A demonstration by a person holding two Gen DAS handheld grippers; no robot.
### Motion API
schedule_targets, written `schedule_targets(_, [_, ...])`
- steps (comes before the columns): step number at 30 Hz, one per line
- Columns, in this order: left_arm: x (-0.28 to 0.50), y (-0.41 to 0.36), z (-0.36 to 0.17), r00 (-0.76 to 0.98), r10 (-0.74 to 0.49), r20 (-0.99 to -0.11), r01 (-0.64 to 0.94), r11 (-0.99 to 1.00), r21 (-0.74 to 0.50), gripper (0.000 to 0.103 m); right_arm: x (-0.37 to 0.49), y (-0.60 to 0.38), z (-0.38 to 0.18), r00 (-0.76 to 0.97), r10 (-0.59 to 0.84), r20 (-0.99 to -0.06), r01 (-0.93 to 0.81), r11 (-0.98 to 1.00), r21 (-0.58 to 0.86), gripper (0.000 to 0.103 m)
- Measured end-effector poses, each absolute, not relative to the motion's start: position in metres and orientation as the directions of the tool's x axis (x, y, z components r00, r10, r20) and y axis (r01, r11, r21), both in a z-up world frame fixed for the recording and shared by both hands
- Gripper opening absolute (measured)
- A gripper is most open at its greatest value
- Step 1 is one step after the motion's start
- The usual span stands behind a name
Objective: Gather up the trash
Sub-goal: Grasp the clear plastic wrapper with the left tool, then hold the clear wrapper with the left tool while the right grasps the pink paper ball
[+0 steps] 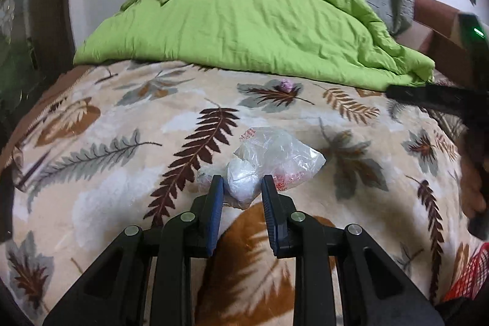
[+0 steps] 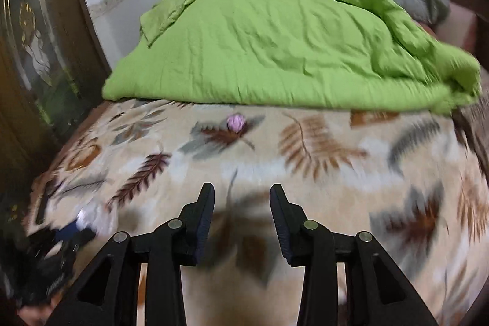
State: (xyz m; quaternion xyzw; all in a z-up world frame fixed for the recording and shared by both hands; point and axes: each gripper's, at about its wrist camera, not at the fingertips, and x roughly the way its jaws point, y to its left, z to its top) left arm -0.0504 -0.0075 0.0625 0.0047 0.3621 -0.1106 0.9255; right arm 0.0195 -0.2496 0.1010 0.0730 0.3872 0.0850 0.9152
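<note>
Left hand-held gripper clamps plastic bag, lengthwise up-right.

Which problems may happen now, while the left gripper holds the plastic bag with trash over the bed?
1. The left gripper pinches only a bunched corner of the clear plastic bag; thin film may slip out.
2. The small pink scrap lies on a busy leaf-pattern blanket, near the green quilt; the empty right gripper may miss it.
</note>
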Motion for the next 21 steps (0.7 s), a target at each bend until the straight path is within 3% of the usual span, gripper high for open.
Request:
schedule_targets(6, [-0.039,0.000,0.047,0.676,-0.184,-0.714,0.198,0.978,-0.065,0.024,0.099,-0.226,0.068,0.653,0.208,-0.729,-0.081,0.975,0.206,0.041])
schedule_targets(10, [-0.038,0.002,0.050,0.708,-0.108,-0.697,0.167,0.986,0.017,0.024,0.143,-0.217,0.041,0.624,0.215,-0.751,-0.055,0.971,0.233,0.041])
schedule_targets(21, [-0.025,0.009,0.048,0.691,-0.124,-0.712,0.162,0.987,-0.015,0.024,0.219,-0.200,-0.005,0.571,0.145,-0.808,-0.019,0.986,0.164,0.041])
